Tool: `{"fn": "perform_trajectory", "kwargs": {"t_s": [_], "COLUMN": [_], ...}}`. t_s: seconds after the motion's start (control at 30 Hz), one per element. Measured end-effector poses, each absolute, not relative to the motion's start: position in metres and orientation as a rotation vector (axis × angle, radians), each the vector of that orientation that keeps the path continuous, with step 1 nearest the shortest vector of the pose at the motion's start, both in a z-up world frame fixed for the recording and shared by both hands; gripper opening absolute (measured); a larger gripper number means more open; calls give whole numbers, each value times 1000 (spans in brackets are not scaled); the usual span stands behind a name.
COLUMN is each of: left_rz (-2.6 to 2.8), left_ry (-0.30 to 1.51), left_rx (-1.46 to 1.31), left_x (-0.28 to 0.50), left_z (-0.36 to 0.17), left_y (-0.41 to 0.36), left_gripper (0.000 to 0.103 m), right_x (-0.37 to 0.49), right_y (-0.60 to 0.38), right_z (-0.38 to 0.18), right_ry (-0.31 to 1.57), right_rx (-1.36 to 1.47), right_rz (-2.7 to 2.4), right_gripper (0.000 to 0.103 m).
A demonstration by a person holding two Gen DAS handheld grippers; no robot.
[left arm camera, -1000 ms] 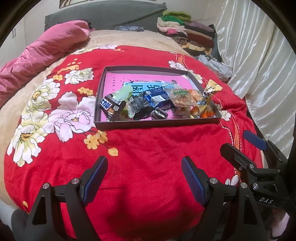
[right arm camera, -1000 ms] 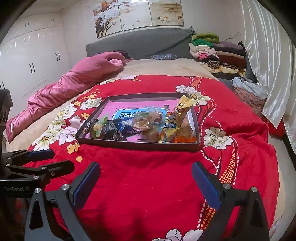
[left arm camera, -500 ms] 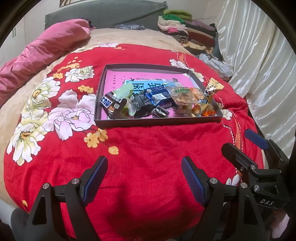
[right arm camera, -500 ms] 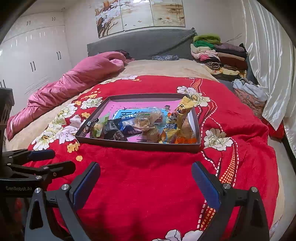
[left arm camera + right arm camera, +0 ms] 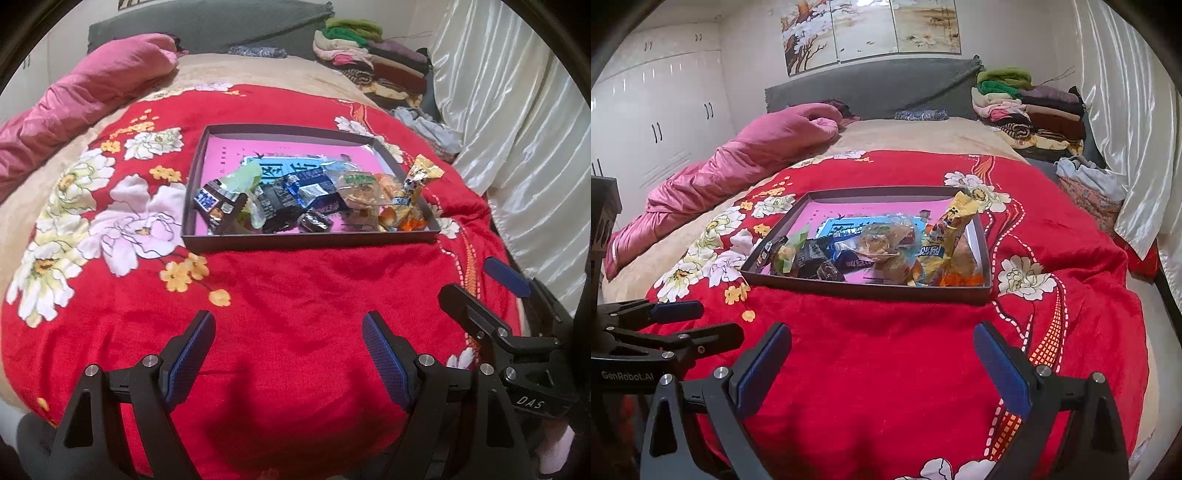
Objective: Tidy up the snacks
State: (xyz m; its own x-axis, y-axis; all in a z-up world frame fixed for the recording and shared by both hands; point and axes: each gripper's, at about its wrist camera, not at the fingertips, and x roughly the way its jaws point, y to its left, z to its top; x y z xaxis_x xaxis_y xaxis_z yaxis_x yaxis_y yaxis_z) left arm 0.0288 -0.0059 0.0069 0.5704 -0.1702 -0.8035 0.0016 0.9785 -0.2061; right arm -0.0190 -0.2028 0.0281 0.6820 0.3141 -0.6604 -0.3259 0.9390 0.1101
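Bedroom light falls on a bed (image 5: 886,387) covered by a red flowered blanket (image 5: 295,295), and near the middle of that blanket sits a shallow dark tray (image 5: 310,240) with a pink lining. All the snacks (image 5: 295,201) are heaped along the tray's near wall, leaving its far half bare: dark chocolate wrappers (image 5: 218,203) toward the tray's left near corner, and a tall yellow packet (image 5: 951,232) leaning up at the right near corner.

Both claws hang above the foot edge of the bed, well short of the tray, each pointing down and forward at it. The left claw (image 5: 288,354) has its jaws spread wide with nothing but blanket between the blue pads (image 5: 192,354). The right claw (image 5: 882,365) is likewise spread wide and empty.

The heap runs crosswise to both claws, its long axis parallel to the tray's near wall. Judging from the two views, the dark wrappers lie nearer the left claw and the yellow packet nearer the right, so each hand would probably reach straight ahead for its own end.
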Motion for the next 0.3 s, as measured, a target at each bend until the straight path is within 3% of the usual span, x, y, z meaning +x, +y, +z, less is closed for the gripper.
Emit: {"fn": "perform_trajectory", "kwargs": {"t_s": [0.3], "left_rz": [-72], "left_ry": [878], "left_rx": [-264], "left_x": [44], "left_z": [12], "left_y": [12], "left_gripper": [83], "right_x": [-8], "right_y": [-209], "right_z": [24], "right_ry": [720], "right_rx": [-16], "right_rz": [346], "right_gripper": [100]}}
